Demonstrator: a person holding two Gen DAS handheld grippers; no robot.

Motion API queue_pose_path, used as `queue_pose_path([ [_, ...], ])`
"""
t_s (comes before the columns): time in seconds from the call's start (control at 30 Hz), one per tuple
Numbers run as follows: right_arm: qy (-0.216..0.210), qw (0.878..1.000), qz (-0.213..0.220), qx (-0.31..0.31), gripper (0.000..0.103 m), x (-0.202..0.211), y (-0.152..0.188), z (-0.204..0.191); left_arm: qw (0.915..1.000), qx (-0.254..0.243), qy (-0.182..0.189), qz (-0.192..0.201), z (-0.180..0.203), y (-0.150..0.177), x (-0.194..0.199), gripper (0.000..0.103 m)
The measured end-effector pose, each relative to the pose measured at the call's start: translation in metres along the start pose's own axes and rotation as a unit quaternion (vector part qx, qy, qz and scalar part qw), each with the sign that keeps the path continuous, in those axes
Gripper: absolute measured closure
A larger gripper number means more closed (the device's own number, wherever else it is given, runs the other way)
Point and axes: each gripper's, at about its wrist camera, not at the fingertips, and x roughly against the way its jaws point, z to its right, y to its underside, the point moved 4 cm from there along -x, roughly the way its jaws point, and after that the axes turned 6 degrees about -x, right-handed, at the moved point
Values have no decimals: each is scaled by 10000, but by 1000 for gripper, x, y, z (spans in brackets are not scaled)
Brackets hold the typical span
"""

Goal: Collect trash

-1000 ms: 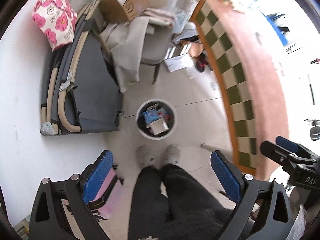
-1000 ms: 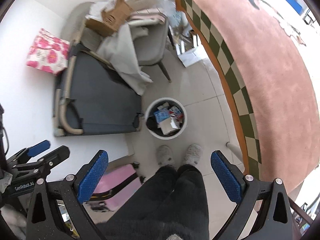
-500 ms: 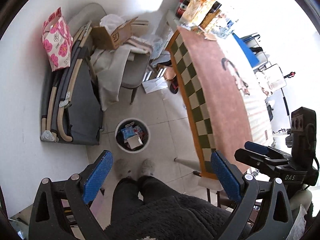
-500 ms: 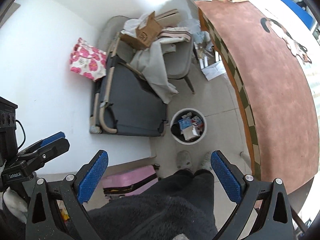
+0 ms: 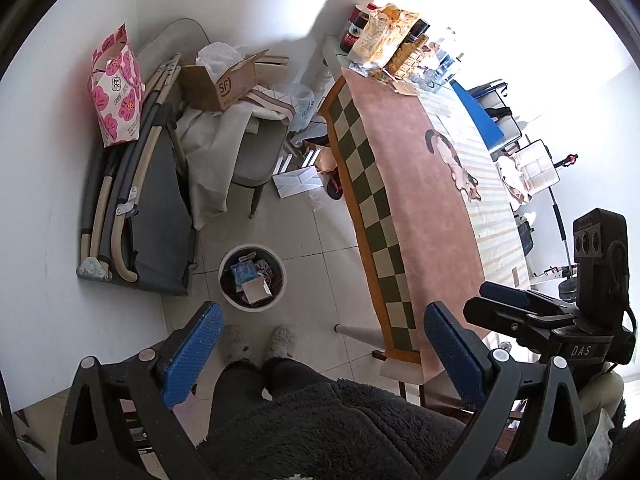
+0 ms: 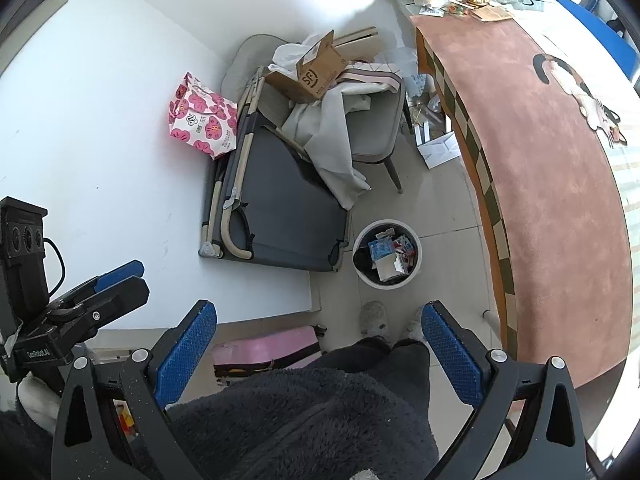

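A tiled floor [image 5: 308, 240] runs between a white wall on the left and a long counter [image 5: 420, 184] under a pink cloth on the right, with a white bin [image 5: 224, 280] of boxes and wrappers [image 5: 250, 276] just beyond the person's slippers [image 5: 260, 342]. The trash looks light and crushable, probably best pinched by a box edge. The left claw [image 5: 318, 344] is opening, empty; the right claw [image 6: 320, 344] gapes wide, empty.
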Motion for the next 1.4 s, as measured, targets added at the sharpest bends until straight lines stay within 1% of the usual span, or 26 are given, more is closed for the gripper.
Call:
queue_pose_path([
  [0.5, -77, 9999, -92, 57, 0, 3, 9, -9, 10000, 36, 9, 66, 1, 5, 7, 0],
  [1.4, -142, 9998, -69, 149, 0, 6, 9, -19, 9999, 25, 13, 112, 3, 6, 13, 0],
])
